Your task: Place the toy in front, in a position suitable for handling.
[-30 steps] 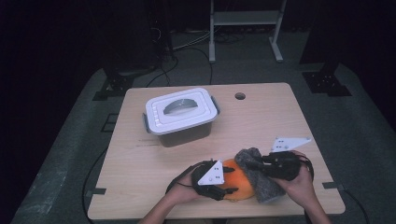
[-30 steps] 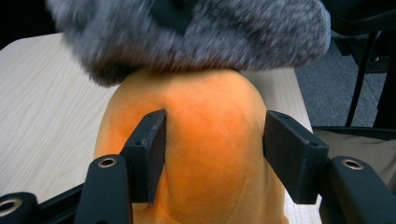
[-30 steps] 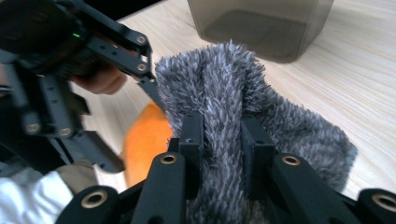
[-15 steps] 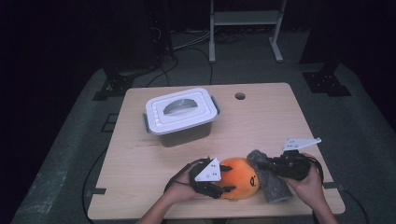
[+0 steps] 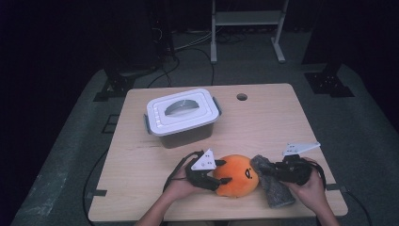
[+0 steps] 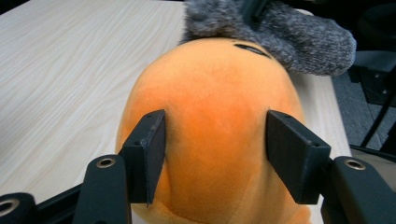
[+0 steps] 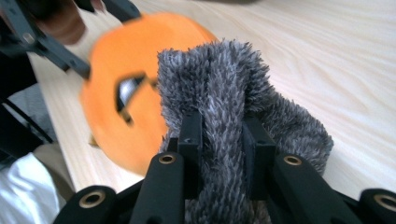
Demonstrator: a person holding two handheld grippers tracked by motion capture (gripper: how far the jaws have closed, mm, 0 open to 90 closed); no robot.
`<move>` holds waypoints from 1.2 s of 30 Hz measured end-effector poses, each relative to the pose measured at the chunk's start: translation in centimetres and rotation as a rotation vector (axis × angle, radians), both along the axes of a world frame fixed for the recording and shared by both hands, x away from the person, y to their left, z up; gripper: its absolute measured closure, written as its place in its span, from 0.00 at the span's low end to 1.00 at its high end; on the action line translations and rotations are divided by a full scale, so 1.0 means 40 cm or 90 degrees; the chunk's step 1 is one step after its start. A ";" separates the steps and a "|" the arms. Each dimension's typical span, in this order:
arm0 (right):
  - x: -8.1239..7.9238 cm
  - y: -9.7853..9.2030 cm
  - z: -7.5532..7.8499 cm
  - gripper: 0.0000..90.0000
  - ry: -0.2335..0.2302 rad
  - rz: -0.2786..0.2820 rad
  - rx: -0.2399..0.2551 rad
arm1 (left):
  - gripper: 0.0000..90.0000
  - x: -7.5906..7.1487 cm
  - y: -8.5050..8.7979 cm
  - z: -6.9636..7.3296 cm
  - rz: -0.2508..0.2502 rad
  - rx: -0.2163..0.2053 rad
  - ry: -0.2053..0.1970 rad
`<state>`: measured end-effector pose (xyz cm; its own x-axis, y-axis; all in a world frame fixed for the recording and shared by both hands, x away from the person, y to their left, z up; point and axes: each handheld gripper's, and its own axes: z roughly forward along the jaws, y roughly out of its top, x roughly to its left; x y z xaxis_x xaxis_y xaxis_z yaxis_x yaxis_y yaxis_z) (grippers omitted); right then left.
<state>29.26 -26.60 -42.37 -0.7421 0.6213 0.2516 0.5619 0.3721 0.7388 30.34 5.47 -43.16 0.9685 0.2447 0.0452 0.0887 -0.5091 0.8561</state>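
Comparing this moment with the pictures from a second ago, two small changes can be seen in the high view. The right tongs have been brought lower and a little toward the bottom right of the frame, and the grey furry cloth has been pulled along with them. It was bunched up higher against the orange plush ball before; now it is laid out flatter on the counter, just to the right of the ball and touching it. The left tongs have been slid a little to the right, so they are closer around the ball's left side.

In the right gripper view the right tongs are clenched on a fold of the grey cloth, with the fur squeezed between the two black jaws. In the left gripper view the left tongs are set around the ball, with both pads pressed against its soft sides, so the ball is grasped.

The ball is kept near the bottom middle of the high view, close to the counter's near edge. The white box with its lid on is left untouched in the upper left part of the counter. It can be judged that the cloth is being drawn away from the ball while the ball is held in place.
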 end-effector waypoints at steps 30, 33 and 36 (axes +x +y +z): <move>-0.029 0.059 0.030 0.80 -0.057 0.030 0.004 | 0.21 -0.002 0.001 0.038 0.018 -0.018 -0.062; -0.020 0.039 0.020 0.80 -0.041 0.017 0.018 | 0.22 -0.005 0.002 0.042 -0.005 -0.016 -0.051; -0.007 0.013 0.009 0.80 -0.032 -0.002 0.016 | 0.29 -0.004 -0.005 0.022 -0.027 0.005 -0.047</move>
<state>28.97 -26.07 -42.02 -0.7521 0.6177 0.2297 0.5254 0.3515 0.7748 30.17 5.27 -42.30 0.9721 0.2022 0.1189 0.0033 -0.5185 0.8551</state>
